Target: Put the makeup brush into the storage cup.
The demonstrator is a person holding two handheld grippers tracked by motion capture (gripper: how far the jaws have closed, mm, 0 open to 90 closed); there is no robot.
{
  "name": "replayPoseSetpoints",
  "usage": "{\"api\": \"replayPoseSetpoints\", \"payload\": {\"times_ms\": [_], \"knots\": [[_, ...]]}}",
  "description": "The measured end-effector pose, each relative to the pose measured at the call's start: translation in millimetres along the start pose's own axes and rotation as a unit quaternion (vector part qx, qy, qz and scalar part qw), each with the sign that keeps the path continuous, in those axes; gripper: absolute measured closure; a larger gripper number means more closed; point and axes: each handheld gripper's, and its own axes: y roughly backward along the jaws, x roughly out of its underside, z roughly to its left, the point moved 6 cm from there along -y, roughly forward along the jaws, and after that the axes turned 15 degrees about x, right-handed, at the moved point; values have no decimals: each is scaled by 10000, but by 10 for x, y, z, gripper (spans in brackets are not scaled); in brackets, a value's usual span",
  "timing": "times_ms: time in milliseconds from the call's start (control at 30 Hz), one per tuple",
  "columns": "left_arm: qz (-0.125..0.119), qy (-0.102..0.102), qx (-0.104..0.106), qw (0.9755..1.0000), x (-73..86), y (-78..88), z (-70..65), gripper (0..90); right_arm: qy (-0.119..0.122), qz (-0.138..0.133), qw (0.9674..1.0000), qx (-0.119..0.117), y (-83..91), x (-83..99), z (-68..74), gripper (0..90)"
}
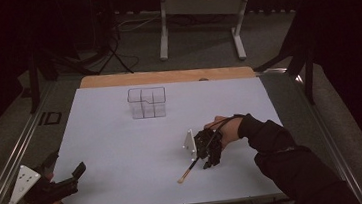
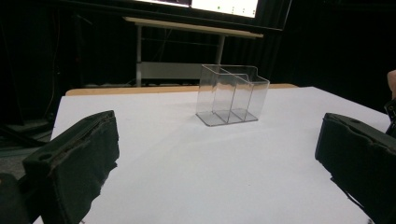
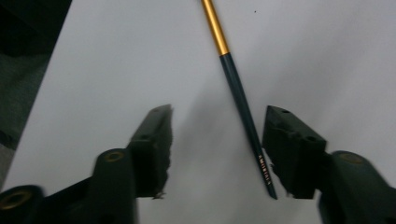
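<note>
A thin brush (image 1: 190, 170) lies flat on the white table (image 1: 123, 152), low and a little right of the middle of the high view. The right gripper (image 1: 210, 155) is down over its dark handle end. In the right gripper view its jaws are spread apart, and the brush handle (image 3: 245, 116) lies between them, close to the jaw at the right. They are not pinching it yet. The clear box (image 1: 147, 102) with small rooms inside stands empty in the upper middle of the high view, well apart from the brush. The left gripper (image 1: 59, 186) waits at the lower left with its jaws wide apart, holding nothing. I think the brush should go into the box, so almost all the work is left.
</note>
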Motion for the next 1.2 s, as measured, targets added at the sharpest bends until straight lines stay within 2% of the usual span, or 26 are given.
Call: {"api": "replayPoseSetpoints", "payload": {"times_ms": [167,267,300,433,467,567,633,667,900,1200], "knots": [[3,10,0,10000,4,1,3,0,306,-73,9994,107,-53,-73,-40,482],[1,14,-4,10000,4,2,3,0,408,-66,9990,157,-83,-92,-44,505],[-6,22,-7,10000,4,3,4,0,503,-64,9985,227,-104,-114,-54,543],[8,25,-7,10000,11,4,5,0,683,-75,9973,264,-143,-144,-53,592],[4,25,-11,10000,10,5,4,0,845,-114,9960,270,-170,-164,-48,618],[5,24,-8,10000,11,4,5,0,1106,-88,9935,267,-209,-175,-34,654],[5,25,-8,10000,12,4,6,0,1160,-61,9929,262,-220,-178,-34,667],[2,25,-7,10000,12,4,6,0,1332,-54,9907,271,-255,-178,-29,697],[9,19,-2,10000,13,3,3,0,1512,10,9884,132,-331,-189,-19,758],[16,1,0,10000,13,3,1,0,1470,95,9891,-10,-349,-186,-15,823]]}}
